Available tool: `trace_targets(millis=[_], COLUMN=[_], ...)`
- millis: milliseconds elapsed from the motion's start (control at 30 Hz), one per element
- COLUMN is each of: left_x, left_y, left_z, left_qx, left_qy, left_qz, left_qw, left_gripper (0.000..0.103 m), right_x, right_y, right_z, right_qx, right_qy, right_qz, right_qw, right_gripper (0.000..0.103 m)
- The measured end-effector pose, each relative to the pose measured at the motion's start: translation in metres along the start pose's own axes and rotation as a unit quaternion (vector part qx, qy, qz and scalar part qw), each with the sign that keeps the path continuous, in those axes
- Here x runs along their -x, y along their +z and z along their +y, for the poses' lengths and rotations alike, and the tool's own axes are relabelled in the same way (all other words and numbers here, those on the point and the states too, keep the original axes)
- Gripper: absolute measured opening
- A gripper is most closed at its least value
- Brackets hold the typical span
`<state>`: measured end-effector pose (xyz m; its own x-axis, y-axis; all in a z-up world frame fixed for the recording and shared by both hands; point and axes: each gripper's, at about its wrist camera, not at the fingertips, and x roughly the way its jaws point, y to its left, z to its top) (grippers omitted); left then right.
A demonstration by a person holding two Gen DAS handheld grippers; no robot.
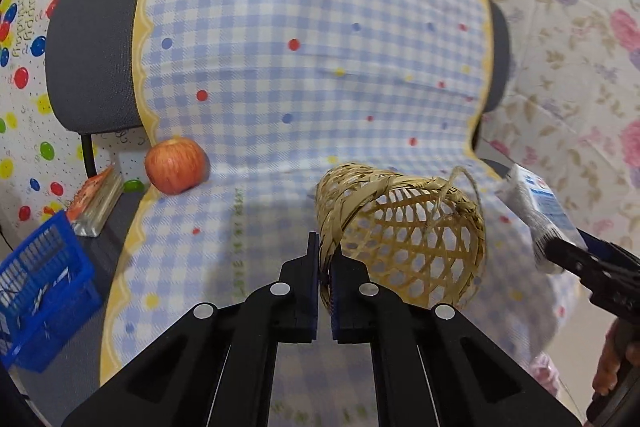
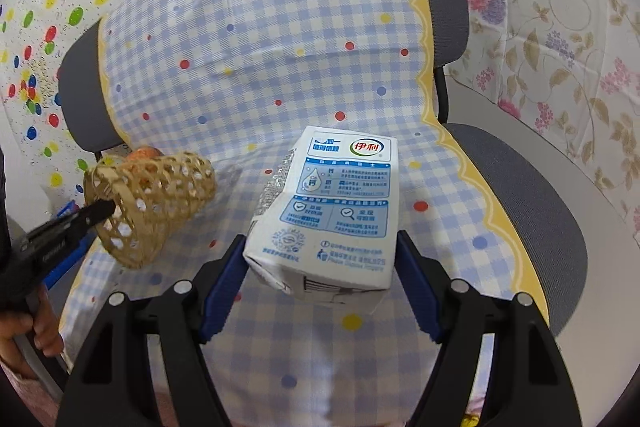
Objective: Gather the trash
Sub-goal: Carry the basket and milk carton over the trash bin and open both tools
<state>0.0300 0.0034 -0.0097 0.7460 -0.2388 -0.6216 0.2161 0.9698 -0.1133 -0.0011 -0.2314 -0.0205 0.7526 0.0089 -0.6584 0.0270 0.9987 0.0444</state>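
My left gripper (image 1: 325, 259) is shut on the rim of a woven bamboo basket (image 1: 404, 235), which is tipped on its side with its mouth toward the right. The basket (image 2: 152, 207) also shows at the left of the right wrist view, with the left gripper (image 2: 102, 211) on its rim. My right gripper (image 2: 320, 259) is shut on a white and blue milk carton (image 2: 332, 211) and holds it above the seat. The carton (image 1: 540, 211) shows at the right edge of the left wrist view, to the right of the basket's mouth.
A red apple (image 1: 176, 165) lies at the back left of the seat. The chair (image 2: 532, 187) is draped with a blue checked cloth (image 1: 312, 67). A blue plastic crate (image 1: 44, 291) and a flat packet (image 1: 96, 203) lie to the left, off the cloth.
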Motion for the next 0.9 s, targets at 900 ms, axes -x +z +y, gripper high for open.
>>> trace_targets(millis=[900], left_x=[0.101], left_y=[-0.086], left_z=[-0.098], left_qx=[-0.078], left_qy=[-0.14], left_qz=[-0.017], left_qw=[0.9869], left_gripper=[0.005], right_x=[0.137], right_y=[-0.095], right_z=[-0.022], right_qx=[0.007], right_qy=[-0.058], right_qz=[-0.036], right_qw=[0.998], right_gripper=[0.072])
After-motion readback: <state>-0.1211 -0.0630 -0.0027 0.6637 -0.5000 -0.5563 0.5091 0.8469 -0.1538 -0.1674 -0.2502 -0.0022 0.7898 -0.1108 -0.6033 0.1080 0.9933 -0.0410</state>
